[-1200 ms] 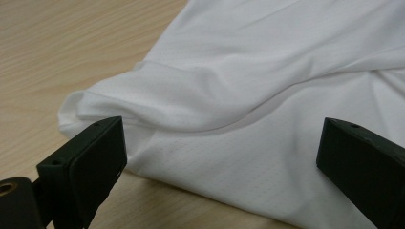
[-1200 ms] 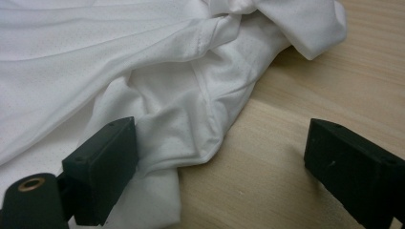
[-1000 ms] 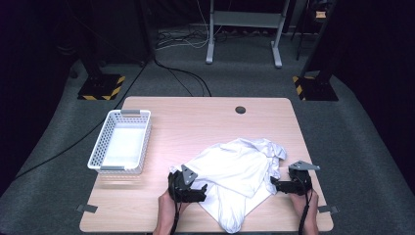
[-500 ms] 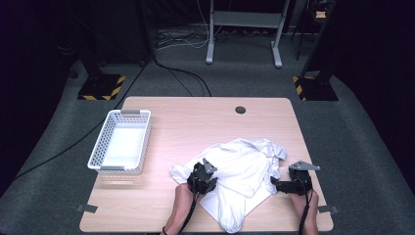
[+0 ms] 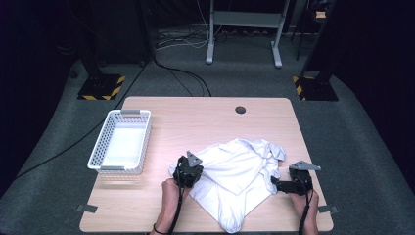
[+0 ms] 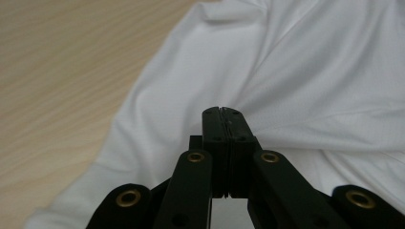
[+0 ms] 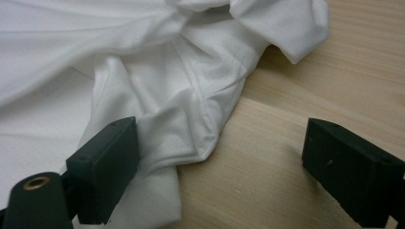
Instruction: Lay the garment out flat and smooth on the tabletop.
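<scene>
A crumpled white shirt (image 5: 235,169) lies on the near right part of the wooden table (image 5: 195,117). My left gripper (image 5: 196,166) is at the shirt's left edge; in the left gripper view its jaws (image 6: 223,114) are pressed together on a pinch of the white fabric (image 6: 310,71), with creases running out from the tip. My right gripper (image 5: 275,184) is at the shirt's right edge and stands open (image 7: 219,143). A folded lobe of the shirt (image 7: 181,119) lies between its jaws, against the left one.
A white plastic basket (image 5: 120,169) with nothing in it stands at the table's left. A round cable hole (image 5: 240,109) is near the far edge. Bare wood lies beyond the shirt and to the right of the right gripper.
My left gripper has moved rightward and slightly away from me, taking the shirt's left edge inward over the cloth. The right gripper has stayed in place.
</scene>
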`<state>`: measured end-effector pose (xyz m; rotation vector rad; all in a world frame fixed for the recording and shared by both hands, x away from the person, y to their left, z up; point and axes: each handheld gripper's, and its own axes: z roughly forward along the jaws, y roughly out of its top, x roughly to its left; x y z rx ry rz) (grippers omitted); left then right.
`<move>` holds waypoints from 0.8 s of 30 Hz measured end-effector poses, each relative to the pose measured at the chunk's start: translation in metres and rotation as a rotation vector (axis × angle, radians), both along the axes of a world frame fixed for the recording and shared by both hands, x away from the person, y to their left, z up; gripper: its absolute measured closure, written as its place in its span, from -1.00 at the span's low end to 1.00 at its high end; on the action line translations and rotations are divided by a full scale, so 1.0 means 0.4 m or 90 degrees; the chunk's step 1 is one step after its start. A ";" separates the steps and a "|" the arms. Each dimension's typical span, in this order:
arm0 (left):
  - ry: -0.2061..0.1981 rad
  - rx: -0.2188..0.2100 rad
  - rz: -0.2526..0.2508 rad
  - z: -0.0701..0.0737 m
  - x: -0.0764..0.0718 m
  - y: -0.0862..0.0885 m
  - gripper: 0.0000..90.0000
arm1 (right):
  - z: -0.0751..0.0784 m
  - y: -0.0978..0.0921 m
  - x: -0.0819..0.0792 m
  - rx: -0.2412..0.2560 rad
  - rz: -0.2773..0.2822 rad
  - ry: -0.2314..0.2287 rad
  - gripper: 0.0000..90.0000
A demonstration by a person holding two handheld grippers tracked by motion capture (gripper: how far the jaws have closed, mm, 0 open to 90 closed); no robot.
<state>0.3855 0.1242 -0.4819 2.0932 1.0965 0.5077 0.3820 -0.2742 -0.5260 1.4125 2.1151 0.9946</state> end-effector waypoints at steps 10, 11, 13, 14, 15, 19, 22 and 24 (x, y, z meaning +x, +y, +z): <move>0.038 -0.027 0.066 -0.037 0.013 0.115 0.62 | 0.000 0.000 0.000 0.000 -0.002 0.000 -0.74; 0.034 -0.029 0.067 -0.036 0.008 0.114 0.40 | 0.000 0.000 0.000 0.000 -0.002 0.000 -0.74; 0.010 -0.032 0.062 -0.030 -0.015 0.105 0.00 | 0.000 0.000 0.000 0.000 -0.002 0.000 -0.74; 0.002 -0.036 0.054 -0.026 -0.027 0.097 -0.06 | 0.000 0.000 0.000 0.000 -0.002 0.000 -0.74; -0.008 -0.035 0.046 -0.021 -0.040 0.086 -0.19 | 0.000 0.000 0.000 -0.001 -0.002 0.000 -0.74; -0.018 -0.015 -0.027 -0.026 -0.085 0.012 -0.39 | 0.000 0.000 0.000 -0.001 -0.002 0.000 -0.74; 0.006 0.021 -0.077 -0.057 -0.094 -0.047 -0.49 | 0.000 0.001 0.000 -0.001 -0.003 0.000 -0.74; 0.026 0.032 -0.094 -0.079 -0.091 -0.073 -0.54 | 0.000 0.001 0.000 -0.001 -0.003 -0.001 -0.74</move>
